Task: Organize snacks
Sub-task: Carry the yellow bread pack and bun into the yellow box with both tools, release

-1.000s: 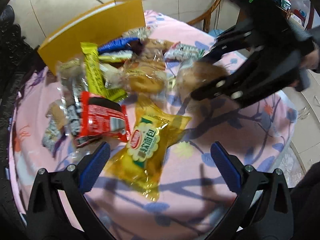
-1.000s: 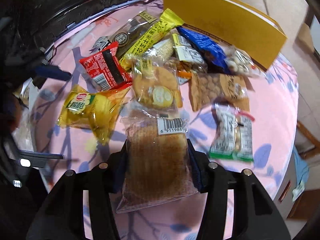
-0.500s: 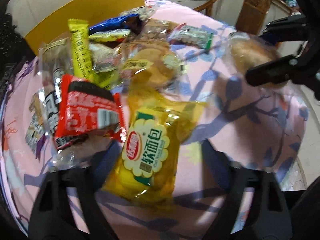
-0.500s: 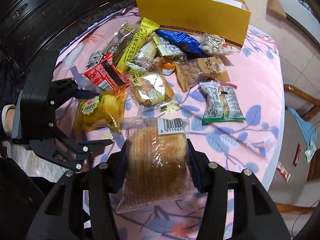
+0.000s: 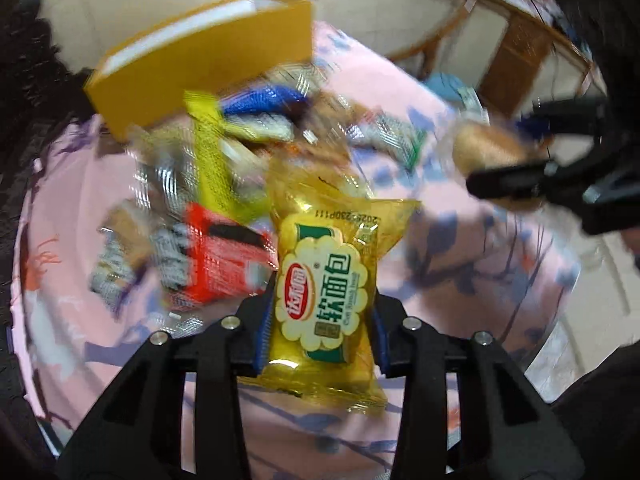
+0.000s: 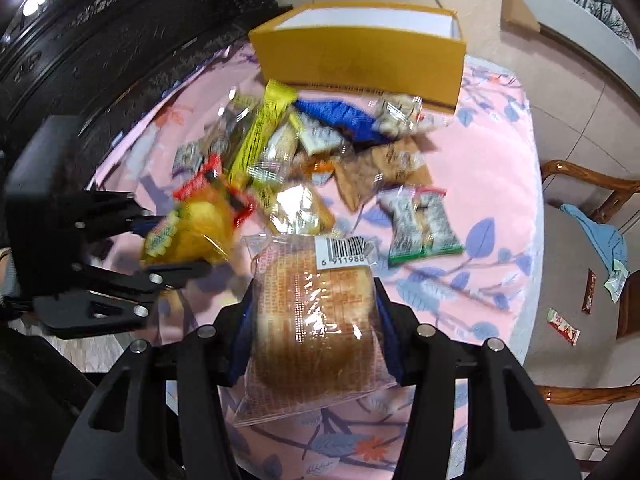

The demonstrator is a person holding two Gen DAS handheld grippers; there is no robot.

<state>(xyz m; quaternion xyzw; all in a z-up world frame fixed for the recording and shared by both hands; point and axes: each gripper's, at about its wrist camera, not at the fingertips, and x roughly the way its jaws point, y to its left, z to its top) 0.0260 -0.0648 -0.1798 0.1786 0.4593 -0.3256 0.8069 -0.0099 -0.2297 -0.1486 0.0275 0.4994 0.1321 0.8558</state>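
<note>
My left gripper [image 5: 320, 320] is shut on a yellow soft-bread packet [image 5: 326, 292] and holds it above the pink tablecloth [image 5: 460, 280]; it also shows in the right wrist view [image 6: 188, 232]. My right gripper [image 6: 312, 320] is shut on a clear-wrapped brown bread packet [image 6: 312, 320] with a barcode, seen in the left wrist view [image 5: 488, 148] at the right. A pile of snacks [image 6: 304, 152] lies in front of an open yellow box [image 6: 360, 56] at the table's far side.
A red packet [image 5: 224, 260], a long yellow bar [image 6: 260, 128], a blue packet [image 6: 340, 116] and a green-edged packet [image 6: 424, 224] lie in the pile. A wooden chair [image 6: 592, 184] stands right of the table. Dark carved furniture [image 6: 100, 40] is at the left.
My left gripper closed on the yellow soft-bread packet and lifted it off the cloth. My right gripper rose and pulled back with the brown bread packet still in it.
</note>
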